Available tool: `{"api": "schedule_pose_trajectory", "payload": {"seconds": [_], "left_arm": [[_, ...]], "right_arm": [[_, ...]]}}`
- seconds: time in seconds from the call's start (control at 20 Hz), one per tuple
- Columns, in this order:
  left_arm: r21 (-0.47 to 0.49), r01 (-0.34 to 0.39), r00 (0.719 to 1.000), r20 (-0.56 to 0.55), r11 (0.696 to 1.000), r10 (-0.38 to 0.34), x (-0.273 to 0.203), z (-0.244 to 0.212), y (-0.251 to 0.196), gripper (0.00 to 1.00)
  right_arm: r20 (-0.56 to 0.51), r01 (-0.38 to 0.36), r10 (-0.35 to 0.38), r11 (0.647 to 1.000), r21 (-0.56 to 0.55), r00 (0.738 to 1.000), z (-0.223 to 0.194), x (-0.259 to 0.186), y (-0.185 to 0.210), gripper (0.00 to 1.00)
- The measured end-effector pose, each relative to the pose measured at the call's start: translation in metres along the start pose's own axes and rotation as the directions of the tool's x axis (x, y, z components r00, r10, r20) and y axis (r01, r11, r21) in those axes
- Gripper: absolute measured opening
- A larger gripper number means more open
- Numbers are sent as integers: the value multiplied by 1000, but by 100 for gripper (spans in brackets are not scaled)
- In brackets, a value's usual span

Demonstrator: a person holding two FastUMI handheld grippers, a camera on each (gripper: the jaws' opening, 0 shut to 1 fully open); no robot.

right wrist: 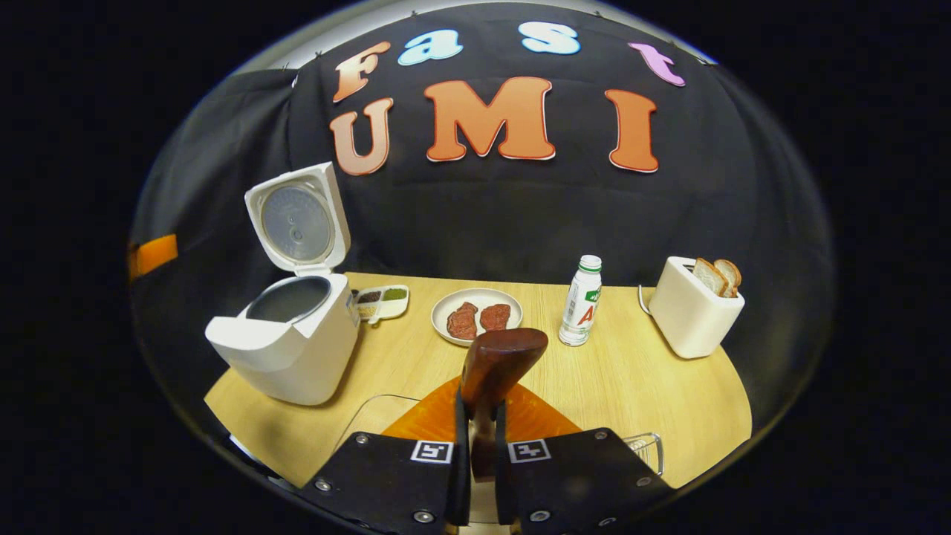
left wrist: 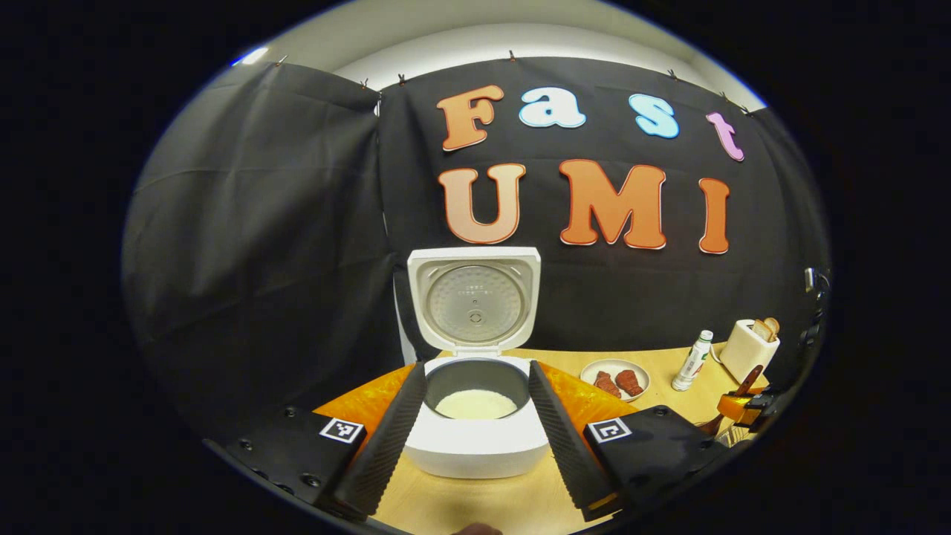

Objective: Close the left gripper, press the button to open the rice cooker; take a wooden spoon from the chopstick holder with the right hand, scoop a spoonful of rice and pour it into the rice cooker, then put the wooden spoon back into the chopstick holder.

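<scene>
Wooden spoon (right wrist: 494, 364) clamped upright — plate (right wrist: 446, 327), bottle (right wrist: 582, 301) beyond.

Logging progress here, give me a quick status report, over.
Left gripper open, facing the rice cooker, lid up, rice inside. Right gripper shut on wooden spoon. Nothing in the way.

Seasoning tray (right wrist: 381, 301) contents perhaps indistinct

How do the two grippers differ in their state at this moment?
The left gripper is open, its fingers spread to either side of the rice cooker and holding nothing. The right gripper is shut on the wooden spoon, whose bowl stands up above its fingers. Both hang over the wooden table.
</scene>
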State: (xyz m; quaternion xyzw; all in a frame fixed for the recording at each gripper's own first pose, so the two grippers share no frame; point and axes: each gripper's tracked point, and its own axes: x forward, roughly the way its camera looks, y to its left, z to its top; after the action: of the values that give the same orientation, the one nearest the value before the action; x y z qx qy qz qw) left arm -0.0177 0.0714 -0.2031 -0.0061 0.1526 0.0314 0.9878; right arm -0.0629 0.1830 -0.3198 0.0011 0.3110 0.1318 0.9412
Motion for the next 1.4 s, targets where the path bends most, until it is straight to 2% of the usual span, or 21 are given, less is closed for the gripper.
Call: {"api": "schedule_pose_trajectory", "payload": {"seconds": [0.35, 0.4, 0.45, 0.6, 0.85, 0.9, 1.0, 1.15, 1.2, 1.25, 1.4], "left_arm": [[-4, -38, 999, -16, 999, 38, -4, -6, 14, 94], [6, -41, 999, -13, 999, 41, -3, -5, 15, 94], [13, -44, 999, -11, 999, 44, -4, -3, 16, 94], [11, -44, 999, -20, 999, 44, -5, -8, 18, 94], [8, -55, 998, -43, 998, 55, -5, -17, 25, 94], [8, -55, 997, -48, 998, 56, -5, -19, 27, 94], [4, -56, 996, -63, 998, 57, -1, -24, 29, 94], [-3, -61, 995, -75, 998, 61, 2, -28, 34, 94], [-4, -64, 995, -74, 998, 64, 3, -28, 37, 94], [-4, -66, 995, -73, 998, 66, 2, -28, 40, 94], [-7, -76, 994, -81, 997, 75, 6, -32, 47, 94]], "right_arm": [[-46, 34, -40, 993, -116, 998, -38, 20, -5, 13], [-24, 33, -37, 991, -129, 999, -38, 21, -3, 17], [-4, 39, -40, 987, -157, 999, -36, 23, -2, 13], [12, 26, -24, 972, -234, 1000, -42, 22, 11, 13], [-14, 10, -15, 963, -268, 1000, -63, 17, 29, 13], [-13, 15, -19, 965, -263, 1000, -63, 17, 32, 17], [-27, 13, -20, 971, -239, 999, -65, 17, 37, 13], [-60, -29, 19, 984, -174, 998, -68, 19, 55, 13], [-72, -45, 35, 987, -154, 997, -68, 21, 62, 17], [-82, -60, 50, 990, -125, 995, -69, 20, 67, 13], [-119, -108, 106, 994, -10, 987, -71, 20, 84, 13]]}}
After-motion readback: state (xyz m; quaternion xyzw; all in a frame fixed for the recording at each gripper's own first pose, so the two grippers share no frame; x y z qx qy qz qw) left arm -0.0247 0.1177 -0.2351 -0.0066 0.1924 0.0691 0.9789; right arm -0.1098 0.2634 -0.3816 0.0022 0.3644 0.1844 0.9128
